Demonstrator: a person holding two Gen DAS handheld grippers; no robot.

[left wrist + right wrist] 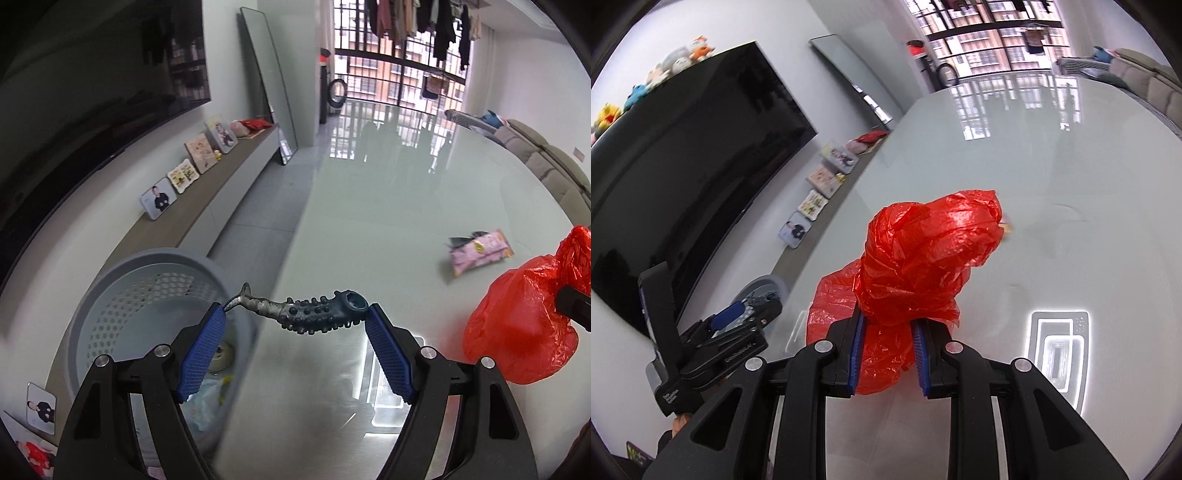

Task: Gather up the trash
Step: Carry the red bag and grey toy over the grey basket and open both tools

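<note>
My left gripper (295, 314) holds a dark, knobbly, fish-shaped rubber piece (306, 312) lengthwise between its blue pads, at the table's left edge beside the grey perforated bin (122, 295). The bin stands on the floor and holds some scraps. My right gripper (888, 325) is shut on a crumpled red plastic bag (923, 254) above the glass table (1071, 221). The bag also shows at the right in the left wrist view (517, 325). A pink snack wrapper (480, 251) lies on the table further out.
A low TV shelf (207, 199) with photo frames runs along the left wall under a black TV (92, 74). A mirror leans at the far wall. A sofa (546, 162) lines the right side. The left gripper shows in the right wrist view (738, 317).
</note>
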